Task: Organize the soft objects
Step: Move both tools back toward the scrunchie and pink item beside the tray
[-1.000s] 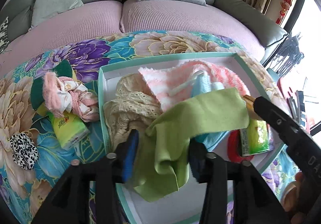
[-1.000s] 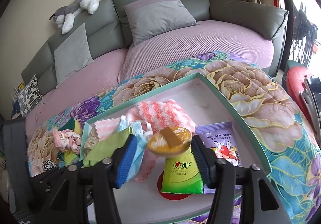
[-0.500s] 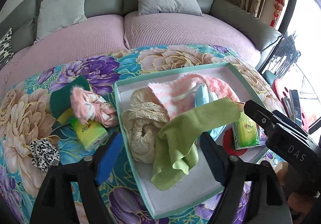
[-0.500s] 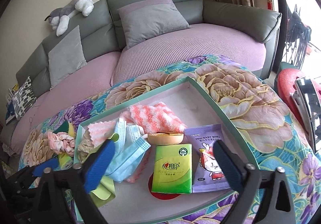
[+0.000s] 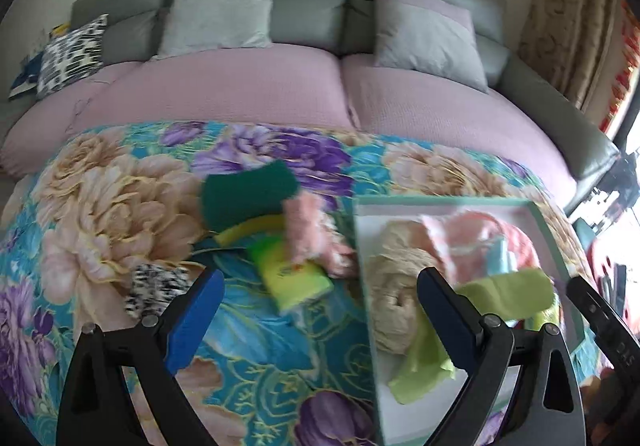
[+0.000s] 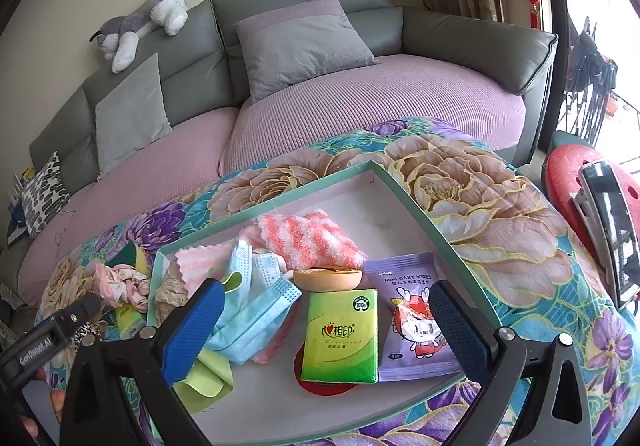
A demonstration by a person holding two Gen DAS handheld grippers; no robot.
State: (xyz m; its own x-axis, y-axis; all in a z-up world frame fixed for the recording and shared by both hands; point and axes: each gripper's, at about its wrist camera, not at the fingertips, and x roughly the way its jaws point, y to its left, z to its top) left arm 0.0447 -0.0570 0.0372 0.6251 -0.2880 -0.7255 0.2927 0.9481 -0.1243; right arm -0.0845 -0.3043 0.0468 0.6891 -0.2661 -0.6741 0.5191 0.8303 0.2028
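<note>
A teal-rimmed white box (image 6: 280,198) on the flowered quilt holds a pink striped fluffy cloth (image 6: 308,238), blue face masks (image 6: 252,310), an orange round pad (image 6: 328,278), a green tissue pack (image 6: 340,338) and baby wipes (image 6: 412,310). A lime cloth (image 5: 508,290) lies loose in it beside a cream lace cloth (image 5: 392,278). My left gripper (image 5: 320,286) hovers left of the box over a second tissue pack (image 5: 292,278), its jaws opening with nothing between them. My right gripper (image 6: 326,294) stands wide open above the box, holding nothing.
Outside the box lie a dark green sponge (image 5: 248,198), a pink scrunchie (image 5: 308,230) and a leopard scrunchie (image 5: 156,286). A grey sofa with a pink cover (image 6: 360,102) and cushions lies behind. A red stool (image 6: 576,182) stands at the right.
The left gripper let go of the lime cloth, opened wide and swung left out of the box. The right gripper dropped the orange pad into the box and opened fully.
</note>
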